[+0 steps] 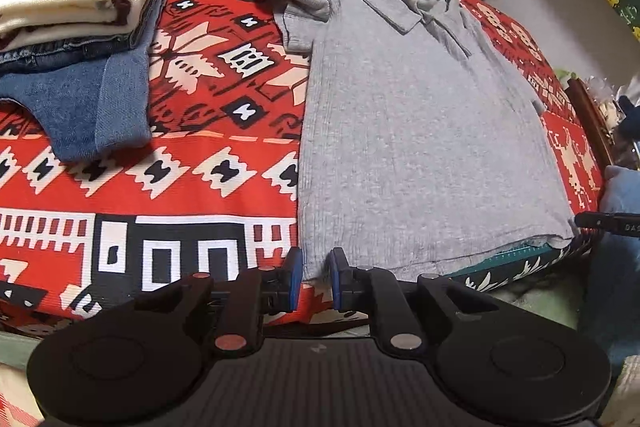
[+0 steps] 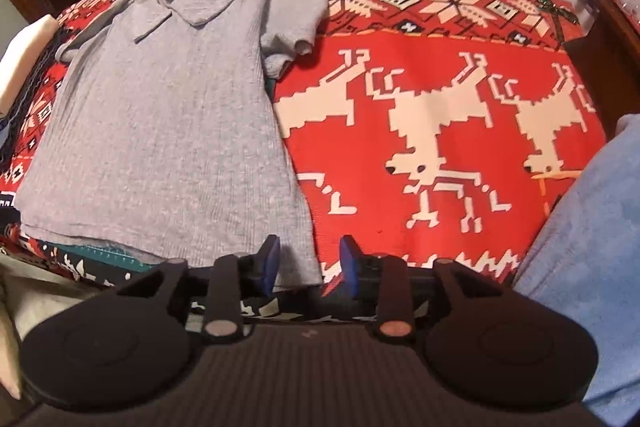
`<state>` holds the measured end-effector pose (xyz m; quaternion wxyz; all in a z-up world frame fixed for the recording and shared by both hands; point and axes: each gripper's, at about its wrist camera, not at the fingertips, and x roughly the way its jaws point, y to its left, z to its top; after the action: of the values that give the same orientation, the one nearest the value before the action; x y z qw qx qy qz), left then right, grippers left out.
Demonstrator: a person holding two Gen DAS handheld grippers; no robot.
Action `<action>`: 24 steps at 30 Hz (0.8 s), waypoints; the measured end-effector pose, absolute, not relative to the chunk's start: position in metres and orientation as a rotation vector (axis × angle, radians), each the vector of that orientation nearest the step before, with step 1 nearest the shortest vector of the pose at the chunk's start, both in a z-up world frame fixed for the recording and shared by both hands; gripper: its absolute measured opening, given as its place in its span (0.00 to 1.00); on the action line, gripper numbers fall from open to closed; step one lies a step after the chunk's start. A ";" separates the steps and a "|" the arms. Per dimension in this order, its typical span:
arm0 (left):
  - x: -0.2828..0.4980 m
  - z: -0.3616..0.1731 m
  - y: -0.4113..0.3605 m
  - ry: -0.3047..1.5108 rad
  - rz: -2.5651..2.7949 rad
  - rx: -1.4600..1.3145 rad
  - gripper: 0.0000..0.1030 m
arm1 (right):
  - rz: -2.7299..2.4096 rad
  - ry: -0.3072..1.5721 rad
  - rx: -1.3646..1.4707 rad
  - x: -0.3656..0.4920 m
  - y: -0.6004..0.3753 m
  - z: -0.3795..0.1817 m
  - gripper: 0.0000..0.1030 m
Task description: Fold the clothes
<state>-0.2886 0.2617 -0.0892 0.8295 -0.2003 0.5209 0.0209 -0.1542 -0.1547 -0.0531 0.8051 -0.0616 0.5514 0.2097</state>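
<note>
Hazard: grey polo shirt (image 1: 420,147) flat, hem toward grippers | left gripper (image 1: 314,277) and right gripper (image 2: 308,263) spread at hem corners | one-layer pinch would skew fold.

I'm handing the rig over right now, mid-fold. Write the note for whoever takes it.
Left tongs: open, at the near left hem corner of the grey shirt, holding nothing.
Right tongs: open, straddling the near right hem corner, holding nothing.
Shirt lies flat, collar at the far end, on the red blanket, not yet folded.
Done: a folded stack with a white piece on top and denim under it, far left.
Left: grip both hem corners and fold the shirt, then stack it.
</note>
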 end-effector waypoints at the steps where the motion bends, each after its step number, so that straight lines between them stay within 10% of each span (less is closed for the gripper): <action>1: -0.288 -0.090 0.262 1.107 0.046 -0.429 0.11 | 0.452 1.185 -0.136 -0.154 -0.153 -0.055 0.34; 4: -0.289 -0.090 0.263 1.106 0.054 -0.434 0.04 | 0.461 1.197 -0.150 -0.154 -0.150 -0.061 0.04; 24: -0.328 -0.040 0.275 1.039 0.030 -0.439 0.03 | 0.447 1.230 -0.123 -0.175 -0.163 -0.036 0.03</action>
<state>-0.3278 0.2753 -0.0396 0.8450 -0.2082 0.4925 0.0140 -0.1747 -0.1631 -0.0356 0.7916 -0.0572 0.5717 0.2080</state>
